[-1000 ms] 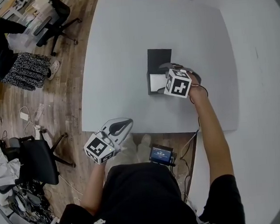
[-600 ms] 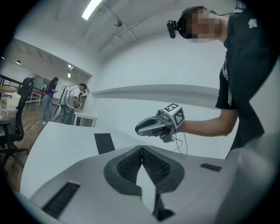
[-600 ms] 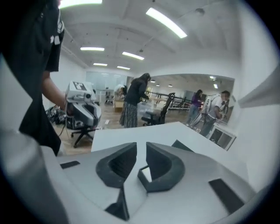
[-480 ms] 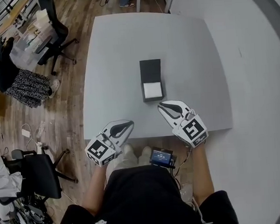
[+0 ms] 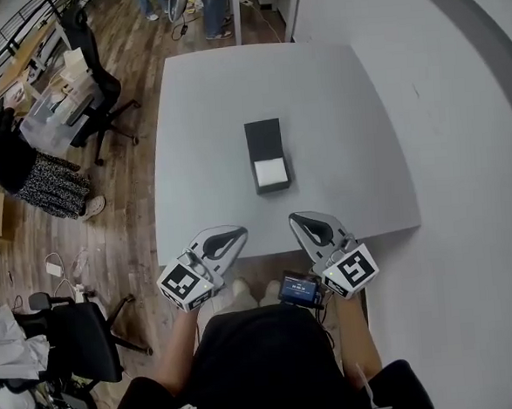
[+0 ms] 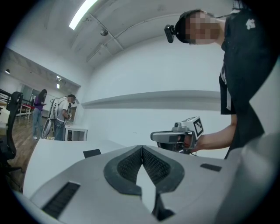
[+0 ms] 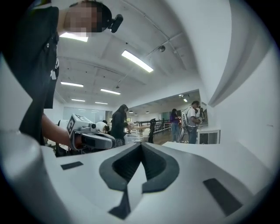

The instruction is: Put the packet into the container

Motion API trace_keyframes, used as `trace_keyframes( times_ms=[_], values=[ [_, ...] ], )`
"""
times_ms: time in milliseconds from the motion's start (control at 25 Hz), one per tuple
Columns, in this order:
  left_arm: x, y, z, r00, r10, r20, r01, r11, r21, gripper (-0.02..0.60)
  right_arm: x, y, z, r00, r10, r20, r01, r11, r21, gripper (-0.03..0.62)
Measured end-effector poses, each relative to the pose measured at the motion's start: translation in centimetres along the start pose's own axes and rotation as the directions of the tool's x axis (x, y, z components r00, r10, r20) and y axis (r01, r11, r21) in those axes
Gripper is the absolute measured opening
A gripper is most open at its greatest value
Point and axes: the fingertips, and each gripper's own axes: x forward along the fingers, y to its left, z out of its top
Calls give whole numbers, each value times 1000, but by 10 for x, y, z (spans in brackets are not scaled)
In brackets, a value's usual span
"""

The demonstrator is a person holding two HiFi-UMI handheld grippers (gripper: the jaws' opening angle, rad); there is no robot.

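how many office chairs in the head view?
2. The far chair stands off the table's far-left corner. The near chair is on the floor at the person's left. Clutter there may hide more.

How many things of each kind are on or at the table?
Handheld tools: 2, the left tool and the right tool, both shut and empty
Black container: 1
White packet: 1, inside the container
Total: 4
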Motion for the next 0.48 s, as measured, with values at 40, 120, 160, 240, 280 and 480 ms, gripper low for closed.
trace_keyframes(
  times_ms=[40,120,160,240,280,480],
  values=[
    [-1,-2,2,1000,0,4,0,1000,3,8,-2,2,2,1000,-3,12,3,1000,12,21],
    [-3,-5,6,1000,3,6,-3,1000,8,8,-5,5,4,1000,-3,20,3,1000,20,21],
    [-4,-7,8,1000,3,7,-3,1000,10,8,-6,7,4,1000,-2,18,2,1000,16,21],
    [-5,-10,11,1000,3,7,-3,1000,15,8,-8,11,6,1000,1,22,-2,1000,13,21],
    [-5,-11,13,1000,5,6,-5,1000,16,8,-9,12,7,1000,3,29,-3,1000,15,21],
    [-5,-13,9,1000,11,-3,-11,1000,29,8,-9,12,9,999,8,37,-9,1000,14,21]
  ],
)
